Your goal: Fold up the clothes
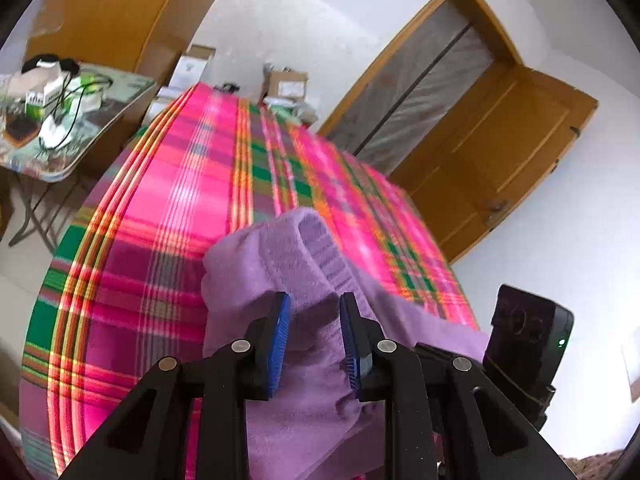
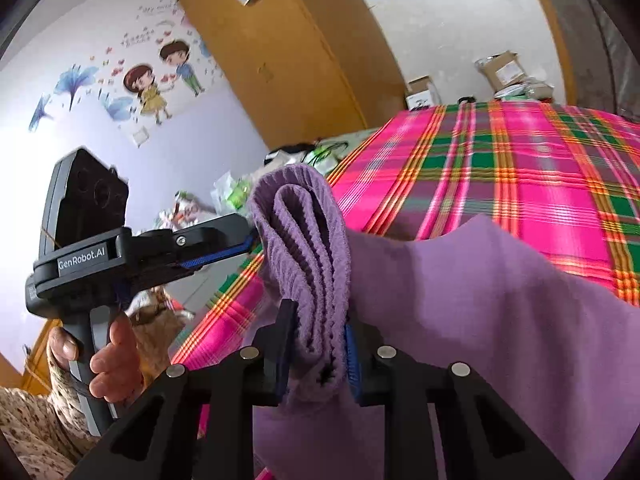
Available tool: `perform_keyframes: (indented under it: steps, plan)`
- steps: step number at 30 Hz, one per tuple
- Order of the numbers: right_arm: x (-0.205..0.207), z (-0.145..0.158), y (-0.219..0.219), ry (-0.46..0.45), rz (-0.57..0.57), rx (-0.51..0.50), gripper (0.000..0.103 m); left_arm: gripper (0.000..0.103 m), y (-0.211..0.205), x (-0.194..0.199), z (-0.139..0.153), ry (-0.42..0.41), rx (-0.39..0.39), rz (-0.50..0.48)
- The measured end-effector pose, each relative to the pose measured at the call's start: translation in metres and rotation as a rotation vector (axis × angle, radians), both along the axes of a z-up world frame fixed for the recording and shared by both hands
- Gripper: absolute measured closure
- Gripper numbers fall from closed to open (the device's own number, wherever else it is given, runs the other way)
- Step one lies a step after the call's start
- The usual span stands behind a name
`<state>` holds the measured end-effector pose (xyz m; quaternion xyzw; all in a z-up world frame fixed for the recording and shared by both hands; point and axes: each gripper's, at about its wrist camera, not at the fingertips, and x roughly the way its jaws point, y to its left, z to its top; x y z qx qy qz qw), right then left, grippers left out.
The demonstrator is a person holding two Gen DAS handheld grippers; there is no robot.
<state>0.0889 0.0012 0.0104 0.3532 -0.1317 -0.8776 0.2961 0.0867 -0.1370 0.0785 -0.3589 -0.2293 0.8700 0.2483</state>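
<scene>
A purple garment [image 1: 280,264] hangs lifted above the pink plaid bed cover [image 1: 168,184]. My left gripper [image 1: 314,310] is shut on a bunched fold of it, blue pads on either side. In the right wrist view my right gripper [image 2: 318,320] is shut on a ribbed, folded edge of the same purple garment [image 2: 500,300], which drapes to the right over the plaid cover [image 2: 520,168]. The left gripper [image 2: 248,240] shows at the left of that view, held by a hand, its tips at the garment.
A folding side table [image 1: 80,148] with boxes and cables stands left of the bed. Cardboard boxes [image 1: 284,84] sit past the bed's far end. An open wooden door [image 1: 500,148] is at the right. A wooden wardrobe [image 2: 280,52] stands against the wall.
</scene>
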Motion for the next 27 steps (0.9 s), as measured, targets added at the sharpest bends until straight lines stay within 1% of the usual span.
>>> perform_keyframes:
  steps: [4, 13, 17, 22, 27]
  plan:
    - [0.011, 0.005, 0.021, 0.003, -0.053, -0.037, 0.08, 0.078, 0.004, 0.003, 0.004, 0.013, 0.007, -0.005]
    - [0.041, 0.009, 0.072, 0.004, -0.196, -0.108, 0.08, 0.078, 0.022, -0.001, -0.016, -0.051, 0.01, -0.035]
    - [0.051, 0.001, 0.09, -0.019, -0.251, -0.133, 0.08, 0.078, 0.037, -0.001, -0.025, -0.071, -0.003, -0.065]
    - [0.062, -0.012, 0.102, -0.038, -0.298, -0.14, 0.08, 0.078, 0.05, 0.0, -0.039, -0.107, -0.017, -0.092]
    - [0.062, -0.031, 0.119, -0.097, -0.338, -0.152, 0.079, 0.078, 0.056, -0.002, -0.055, -0.151, -0.046, -0.102]
